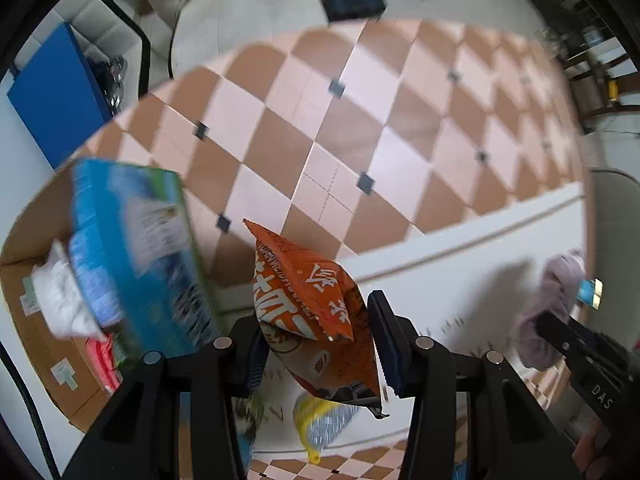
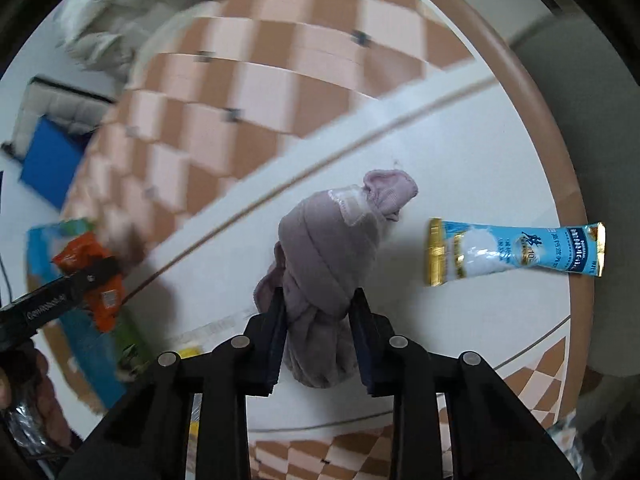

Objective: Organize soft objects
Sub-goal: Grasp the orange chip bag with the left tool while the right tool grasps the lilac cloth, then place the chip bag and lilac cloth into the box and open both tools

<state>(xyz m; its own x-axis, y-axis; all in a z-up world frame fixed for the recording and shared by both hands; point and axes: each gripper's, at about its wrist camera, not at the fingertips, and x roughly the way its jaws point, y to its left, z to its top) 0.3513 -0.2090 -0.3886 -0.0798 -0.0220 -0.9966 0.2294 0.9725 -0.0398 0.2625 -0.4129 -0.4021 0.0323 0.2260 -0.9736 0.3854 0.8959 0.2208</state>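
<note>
The left gripper (image 1: 318,344) is nearest the left wrist camera, its jaws closed on an orange snack bag (image 1: 310,300) that stands up between the pads. Below the bag, toward the near edge of the white tabletop (image 1: 460,276), lies a yellow and silver-blue packet (image 1: 324,420). To the left, off the tabletop, a cardboard box (image 1: 44,344) holds a blue and green carton (image 1: 136,256), a white cloth (image 1: 60,304) and something pink (image 1: 102,360). Past the table's far edge runs a checked floor (image 1: 360,120) of pink and brown tiles.

In the right wrist view the right gripper (image 2: 320,320) has its jaws pressed against both sides of a rolled mauve cloth bundle (image 2: 328,252), which rests on the tabletop near its middle; a pale label sits on the bundle's upper part. To the right, just beside the bundle and toward the table's brown rim (image 2: 560,184), lies a blue sachet (image 2: 516,254) with gold ends, flat and apart from the cloth. The same sachet shows only as a small blue corner in the left wrist view.
</note>
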